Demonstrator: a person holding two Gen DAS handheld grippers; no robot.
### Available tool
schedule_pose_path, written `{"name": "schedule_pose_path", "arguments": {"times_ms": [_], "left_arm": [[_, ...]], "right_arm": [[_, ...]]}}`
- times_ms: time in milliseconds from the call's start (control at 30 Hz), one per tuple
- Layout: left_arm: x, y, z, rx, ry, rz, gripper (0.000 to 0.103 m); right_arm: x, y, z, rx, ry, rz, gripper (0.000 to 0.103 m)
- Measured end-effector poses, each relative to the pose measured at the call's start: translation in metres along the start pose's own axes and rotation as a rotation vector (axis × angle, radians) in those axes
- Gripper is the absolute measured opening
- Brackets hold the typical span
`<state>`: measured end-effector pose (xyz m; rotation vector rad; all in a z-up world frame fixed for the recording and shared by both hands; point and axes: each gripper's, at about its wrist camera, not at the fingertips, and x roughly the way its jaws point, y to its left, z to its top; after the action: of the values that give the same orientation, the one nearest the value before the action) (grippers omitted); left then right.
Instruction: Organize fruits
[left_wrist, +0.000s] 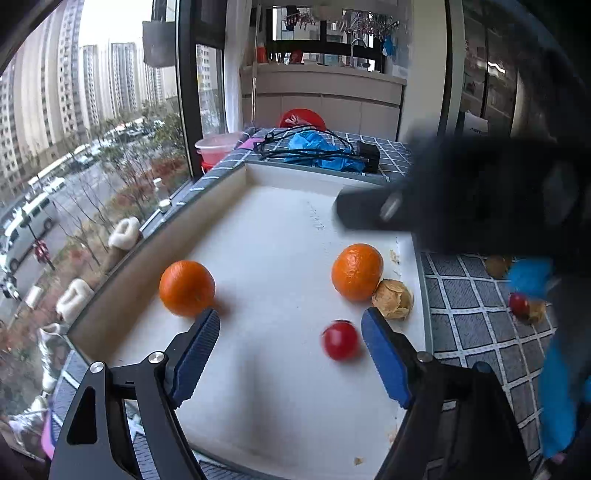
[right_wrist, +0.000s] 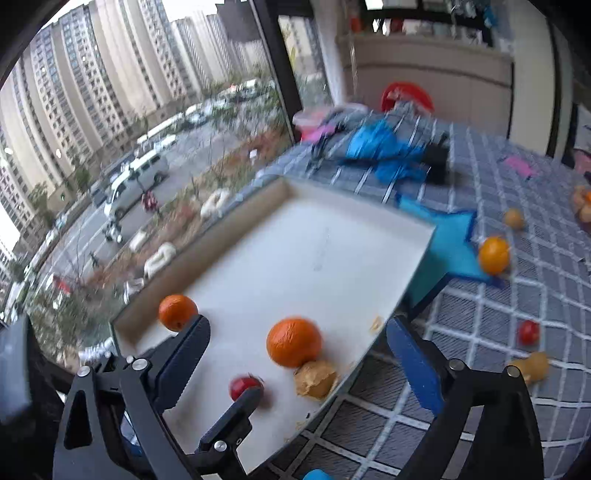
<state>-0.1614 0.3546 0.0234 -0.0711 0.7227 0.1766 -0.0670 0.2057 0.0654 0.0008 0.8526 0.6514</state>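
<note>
Standing by the window, I see a white tray (left_wrist: 280, 229) on a table with a grey checked cloth (left_wrist: 476, 325), and both grippers hang over its near end. Inside the tray lie 2 oranges: 1 (left_wrist: 187, 288) close to the window-side wall, the other (left_wrist: 357, 271) near the opposite rim and touching a papery husked fruit (left_wrist: 393, 299). A small red fruit (left_wrist: 340, 340), blurred, sits on the tray floor just in front of that pair. The left gripper (left_wrist: 290, 354) has its blue pads spread wide, with nothing between them; the red fruit lies just inside its right pad. The right gripper (right_wrist: 297, 363) is also spread wide and empty, 1 finger over the tray and the other over the cloth past the rim. In the right wrist view more fruit waits outside the tray on the cloth: a yellow-orange fruit (right_wrist: 494, 255) beside a blue sheet (right_wrist: 450, 243), another red fruit (right_wrist: 528, 332), and a pale husked one (right_wrist: 533, 366) near it. Farther back on the table lie blue gloves (left_wrist: 317, 149) tangled with a black cable (left_wrist: 306, 142).
</note>
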Motion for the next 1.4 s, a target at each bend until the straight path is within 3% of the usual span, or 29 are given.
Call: {"name": "schedule_pose_path", "arguments": {"times_ms": [67, 267, 500, 600, 733, 833, 933, 1100, 1400], "left_arm": [[-0.006, -0.004, 0.0, 0.008, -0.011, 0.008, 0.082], [-0.034, -0.035, 0.0, 0.063, -0.082, -0.044, 0.084], [-0.043, -0.11, -0.014, 0.207, -0.05, -0.158, 0.086], [-0.035, -0.135, -0.019, 0.25, -0.027, -0.152, 0.086], [-0.023, -0.156, -0.025, 0.253, -0.023, -0.088, 0.086], [-0.008, -0.16, -0.027, 0.23, 0.032, -0.096, 0.086], [0.0, -0.161, -0.027, 0.216, 0.055, -0.093, 0.086], [0.003, -0.157, -0.03, 0.21, 0.075, -0.152, 0.086], [0.0, -0.16, -0.032, 0.232, 0.064, -0.157, 0.086]], "right_arm": [[-0.017, -0.008, -0.001, 0.028, -0.04, -0.025, 0.103], [-0.067, -0.06, -0.022, 0.178, -0.123, -0.121, 0.103], [-0.116, -0.15, -0.07, 0.37, -0.158, -0.318, 0.103], [-0.133, -0.194, -0.097, 0.467, -0.145, -0.415, 0.103], [-0.151, -0.232, -0.123, 0.513, -0.153, -0.555, 0.103], [-0.158, -0.251, -0.136, 0.551, -0.147, -0.573, 0.103], [-0.15, -0.273, -0.149, 0.622, -0.134, -0.498, 0.103], [-0.153, -0.274, -0.151, 0.602, -0.177, -0.418, 0.103], [-0.142, -0.262, -0.149, 0.539, -0.119, -0.496, 0.103]]}}
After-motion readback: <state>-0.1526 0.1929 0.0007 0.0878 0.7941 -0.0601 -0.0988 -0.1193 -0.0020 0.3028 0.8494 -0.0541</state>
